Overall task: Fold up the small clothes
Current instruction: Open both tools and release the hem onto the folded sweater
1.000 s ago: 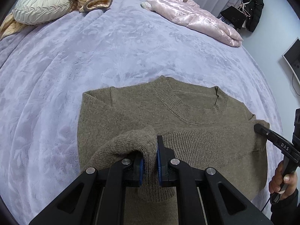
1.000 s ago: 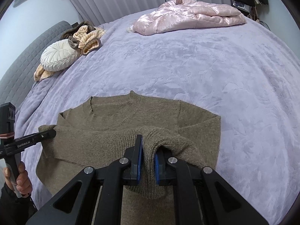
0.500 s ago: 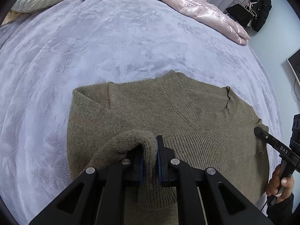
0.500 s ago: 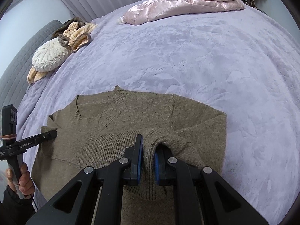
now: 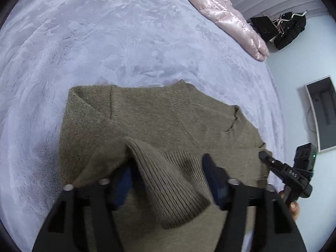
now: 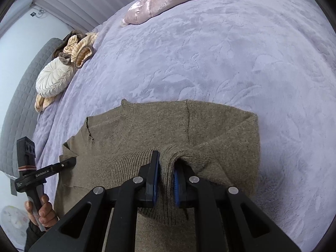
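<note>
The left claw (image 5: 170,180) has just sprung apart: a moment ago its blue pads pinched the ribbed hem of the olive sweater (image 5: 159,126), and now the jaws stand wide with that hem slumping loose between them, a little motion-blurred. The right claw (image 6: 166,178) is still clamped tight on its own bunch of hem. To my eye the bottom edge has been carried up toward the collar (image 6: 117,130) and the left side is being let go, so this fold looks nearly laid, with the right side's release yet to come. The sweater lies flat below the collar on the bed (image 6: 210,52), sleeves tucked across the chest, under a plush lavender cover with a leaf pattern. Well beyond the collar, at the bed's far side, rests a pink quilted jacket (image 5: 226,14); off toward the grey headboard (image 6: 19,98) sit a round cream cushion (image 6: 53,79) and a striped tan garment (image 6: 80,48). Dark clothes (image 5: 281,29) hang by the pale wall.
</note>
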The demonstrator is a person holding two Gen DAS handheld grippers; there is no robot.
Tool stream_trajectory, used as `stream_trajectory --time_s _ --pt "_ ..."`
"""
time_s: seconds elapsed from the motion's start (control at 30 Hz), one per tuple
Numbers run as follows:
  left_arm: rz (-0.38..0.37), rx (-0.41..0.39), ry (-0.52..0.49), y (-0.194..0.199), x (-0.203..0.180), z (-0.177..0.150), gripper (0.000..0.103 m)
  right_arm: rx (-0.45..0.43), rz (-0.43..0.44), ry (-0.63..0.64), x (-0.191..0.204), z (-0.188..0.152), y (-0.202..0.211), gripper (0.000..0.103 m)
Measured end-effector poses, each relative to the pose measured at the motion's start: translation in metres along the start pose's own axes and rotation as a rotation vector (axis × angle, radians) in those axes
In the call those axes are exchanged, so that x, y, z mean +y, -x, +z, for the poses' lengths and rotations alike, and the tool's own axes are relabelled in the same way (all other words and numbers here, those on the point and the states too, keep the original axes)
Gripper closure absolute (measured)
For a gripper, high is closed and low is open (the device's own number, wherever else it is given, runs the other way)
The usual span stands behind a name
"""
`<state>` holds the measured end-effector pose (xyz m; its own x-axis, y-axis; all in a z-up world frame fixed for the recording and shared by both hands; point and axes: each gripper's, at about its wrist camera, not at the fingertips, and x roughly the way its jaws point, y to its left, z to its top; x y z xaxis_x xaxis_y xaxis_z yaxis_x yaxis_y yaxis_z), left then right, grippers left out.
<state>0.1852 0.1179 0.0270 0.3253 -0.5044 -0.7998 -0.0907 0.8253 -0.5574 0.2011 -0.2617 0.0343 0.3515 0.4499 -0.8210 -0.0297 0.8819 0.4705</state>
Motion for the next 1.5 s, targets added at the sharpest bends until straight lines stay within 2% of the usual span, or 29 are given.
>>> stream_trajectory --time_s 0.1,0.17,0.2,0.23,0.27,0.33,0.43,0.53,0.6,0.67,0.73,0.8,0.87,0.97,1.1,1.2,1.3,1.4,1.43,1.5 --pt "-0.013 -0.085 0.006 0.025 -0.002 -0.005 0.001 0.002 0.031 -0.035 -0.001 -0.002 0.007 0.081" --pt "-0.034 -0.104 0.017 0.039 0.003 -0.008 0.001 -0.014 0.043 -0.047 -0.002 -0.006 0.017 0.060" --pt "-0.044 -0.104 0.031 0.045 0.008 -0.011 0.001 -0.035 0.056 -0.055 -0.004 -0.009 0.024 0.038" --pt "-0.060 -0.111 0.043 0.050 0.013 -0.016 0.001 -0.061 0.066 -0.065 -0.005 -0.013 0.032 0.023" --pt "-0.078 -0.119 0.043 0.055 0.017 -0.024 0.001 -0.086 0.064 -0.076 -0.007 -0.016 0.039 0.021" --pt "-0.058 -0.127 -0.008 0.058 0.015 -0.042 0.001 -0.104 0.065 -0.087 -0.009 -0.022 0.050 0.021" --pt "0.029 -0.109 -0.136 0.049 -0.003 -0.064 0.001 -0.120 0.087 -0.021 0.000 -0.039 0.065 0.021" --pt "0.124 -0.087 -0.257 0.034 -0.029 -0.075 0.001 -0.107 -0.002 0.133 0.024 -0.055 0.064 0.021" --pt "0.147 -0.089 -0.317 0.028 -0.045 -0.075 0.001 -0.103 -0.074 0.230 0.038 -0.065 0.060 0.021" --pt "0.151 -0.076 -0.355 0.020 -0.059 -0.070 0.001 -0.138 -0.139 0.310 0.053 -0.072 0.061 0.021" --pt "0.175 -0.070 -0.390 0.009 -0.072 -0.061 0.001 -0.152 -0.135 0.351 0.063 -0.075 0.063 0.021" --pt "0.243 -0.079 -0.421 -0.004 -0.081 -0.049 0.001 -0.142 -0.123 0.403 0.077 -0.073 0.058 0.021" --pt "0.315 -0.065 -0.410 -0.017 -0.078 -0.032 0.001 -0.118 -0.124 0.446 0.089 -0.068 0.046 0.021" --pt "0.336 -0.053 -0.326 -0.023 -0.059 -0.009 0.001 -0.073 -0.155 0.455 0.096 -0.047 0.015 0.021" --pt "0.282 -0.071 -0.229 -0.016 -0.031 0.012 0.001 -0.013 -0.168 0.399 0.081 -0.021 -0.014 0.021" --pt "0.223 -0.070 -0.159 -0.014 -0.012 0.024 0.001 -0.060 -0.212 0.358 0.066 -0.004 -0.014 0.021" --pt "0.144 -0.061 -0.087 -0.008 0.001 0.031 0.001 -0.091 -0.228 0.261 0.040 0.016 -0.009 0.021" --pt "0.094 -0.113 -0.045 0.018 0.003 0.024 0.001 -0.075 -0.318 0.155 0.010 0.030 -0.011 0.020" --pt "0.094 -0.141 -0.045 0.029 0.002 0.018 0.001 -0.084 -0.320 0.108 0.000 0.031 -0.005 0.021" --pt "0.119 -0.161 -0.054 0.045 -0.001 0.002 0.001 -0.123 -0.269 0.054 -0.008 0.026 0.015 0.021"
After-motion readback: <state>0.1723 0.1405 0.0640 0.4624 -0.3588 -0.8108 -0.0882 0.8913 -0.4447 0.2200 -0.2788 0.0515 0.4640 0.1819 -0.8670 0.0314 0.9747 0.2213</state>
